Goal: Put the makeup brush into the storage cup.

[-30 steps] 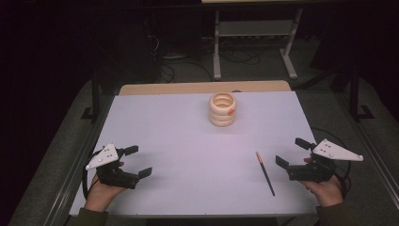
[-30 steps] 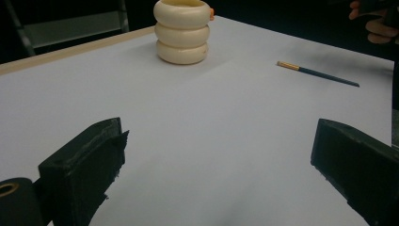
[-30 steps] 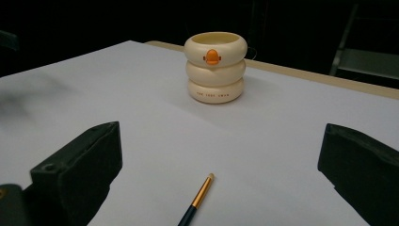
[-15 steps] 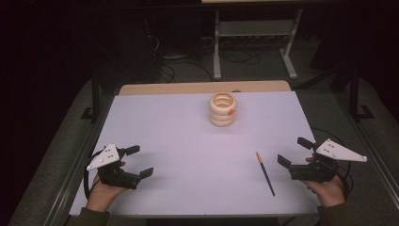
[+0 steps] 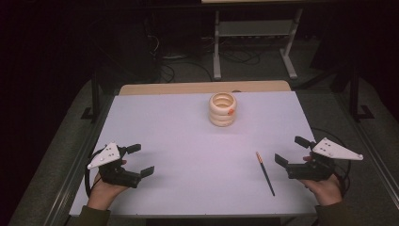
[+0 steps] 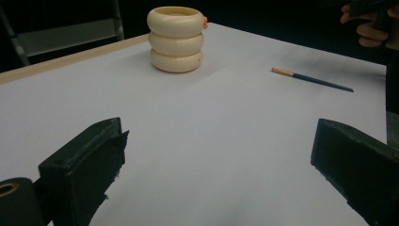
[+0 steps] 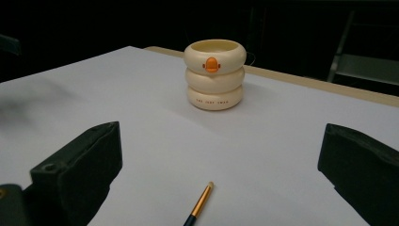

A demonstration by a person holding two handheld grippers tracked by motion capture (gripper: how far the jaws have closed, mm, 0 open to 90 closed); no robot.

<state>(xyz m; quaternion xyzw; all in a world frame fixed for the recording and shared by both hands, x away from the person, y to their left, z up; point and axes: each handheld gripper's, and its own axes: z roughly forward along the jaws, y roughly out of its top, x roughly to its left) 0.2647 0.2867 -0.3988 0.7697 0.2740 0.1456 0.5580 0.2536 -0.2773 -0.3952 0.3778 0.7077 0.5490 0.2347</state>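
Note:
A cream ringed holder (image 5: 222,109) with an orange beak mark stands upright at the back middle of the white table (image 5: 188,141); it also shows as the holder (image 6: 176,38) and the holder (image 7: 215,74). A thin dark brush (image 5: 265,173) with a gold ferrule lies flat at the front right, also the brush (image 6: 310,79) and the brush (image 7: 200,205). My left gripper (image 5: 140,160) rests open at the front left with nothing between its jaws. My right gripper (image 5: 292,151) is open just right of the brush, apart from it.
A wooden strip (image 5: 202,87) runs along the table's far edge. Behind it stand a metal stand (image 5: 254,37) and cables on a dark floor. A broad stretch of bare tabletop lies between the two grippers and the holder.
The right gripper has shifted slightly to the right and toward the front edge. The left gripper, holder and brush have stayed put.

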